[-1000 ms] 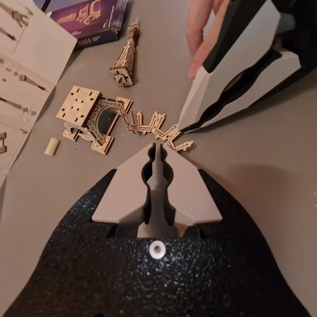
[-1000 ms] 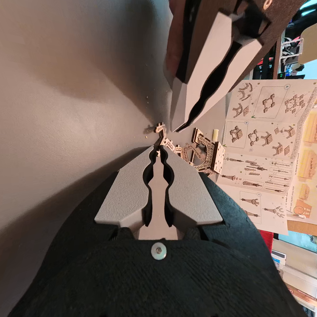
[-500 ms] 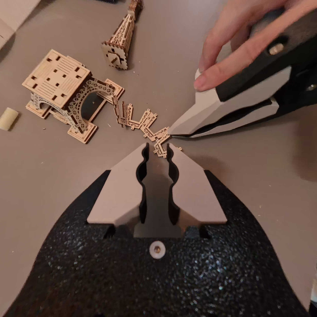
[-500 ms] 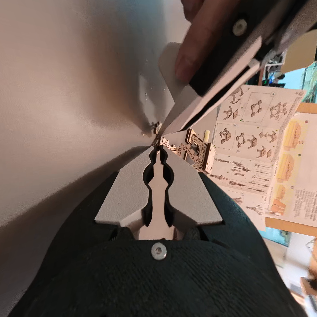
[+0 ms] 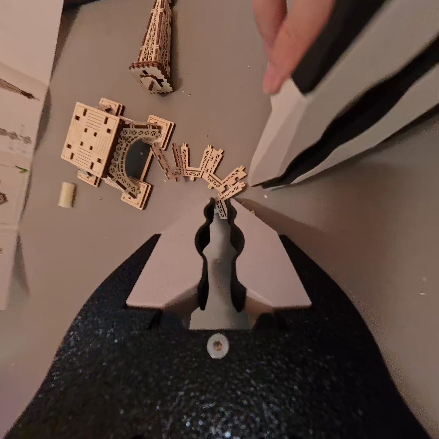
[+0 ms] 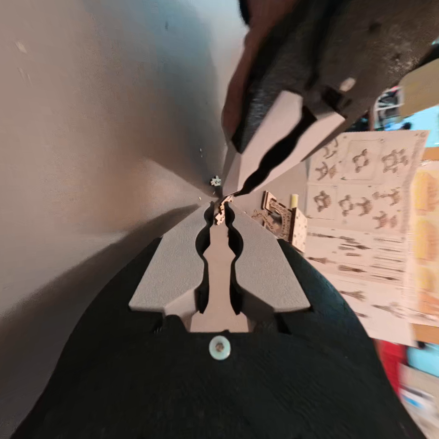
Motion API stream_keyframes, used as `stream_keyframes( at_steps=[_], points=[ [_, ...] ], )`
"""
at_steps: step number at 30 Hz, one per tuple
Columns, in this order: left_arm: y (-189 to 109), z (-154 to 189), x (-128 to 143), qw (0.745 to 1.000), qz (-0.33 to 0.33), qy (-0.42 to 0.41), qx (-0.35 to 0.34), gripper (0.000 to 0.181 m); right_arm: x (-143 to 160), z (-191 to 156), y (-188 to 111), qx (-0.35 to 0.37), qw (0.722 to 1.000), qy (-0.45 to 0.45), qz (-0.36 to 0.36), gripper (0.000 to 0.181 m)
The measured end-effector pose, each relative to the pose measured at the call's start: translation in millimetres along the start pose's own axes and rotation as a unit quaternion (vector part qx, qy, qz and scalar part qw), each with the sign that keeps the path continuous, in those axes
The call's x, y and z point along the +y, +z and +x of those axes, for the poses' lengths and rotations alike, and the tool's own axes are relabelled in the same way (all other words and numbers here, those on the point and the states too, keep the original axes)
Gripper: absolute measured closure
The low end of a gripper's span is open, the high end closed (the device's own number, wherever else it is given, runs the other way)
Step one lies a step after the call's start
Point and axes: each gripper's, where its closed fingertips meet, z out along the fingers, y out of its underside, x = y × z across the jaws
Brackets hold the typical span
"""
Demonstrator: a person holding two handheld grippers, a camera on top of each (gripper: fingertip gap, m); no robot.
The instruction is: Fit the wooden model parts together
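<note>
A thin wooden lattice strip point(image 5: 202, 166) of linked pieces lies curved on the grey table point(image 5: 332, 237). My left gripper point(image 5: 221, 200) is shut on the strip's near end, and a short lattice piece point(image 5: 221, 209) shows between its tips. My right gripper point(image 6: 218, 203) is shut on a lattice piece point(image 6: 219, 212) of the same strip. In the left wrist view the right gripper point(image 5: 255, 186) comes in from the upper right, tips at the strip's end. In the right wrist view the left gripper point(image 6: 237, 193) meets it tip to tip.
The arched tower base point(image 5: 104, 152) sits left of the strip and the tower spire point(image 5: 154, 47) lies behind it. A small cream cylinder point(image 5: 67, 194) lies by the instruction sheet point(image 5: 14, 142). A person's fingers point(image 5: 285, 42) rest on the right gripper. The sheet point(image 6: 356, 213) also shows right. The tips of both grippers are at nearly the same place.
My left gripper's jaws, open around the strip's end half a second ago, have closed on it. The right gripper has tilted more upright while keeping its tips on the strip.
</note>
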Motion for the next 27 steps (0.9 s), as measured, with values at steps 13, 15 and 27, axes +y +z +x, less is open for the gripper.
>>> stream_keyframes(
  at_steps=[13,15,27],
  points=[
    [2.3,2.8,-4.4,0.999,-0.015,0.042,-0.003,0.172,13.8,6.9,-5.7,-0.054,0.99,0.119,0.056,0.165],
    [2.3,4.9,-5.3,0.999,-0.011,0.031,0.001,0.172,14.4,3.4,-3.0,-0.057,0.991,0.111,0.049,0.166],
    [1.6,8.2,-7.5,0.999,0.008,-0.035,-0.001,0.173,14.0,-0.6,3.3,-0.045,0.995,0.084,0.031,0.172]
  ],
)
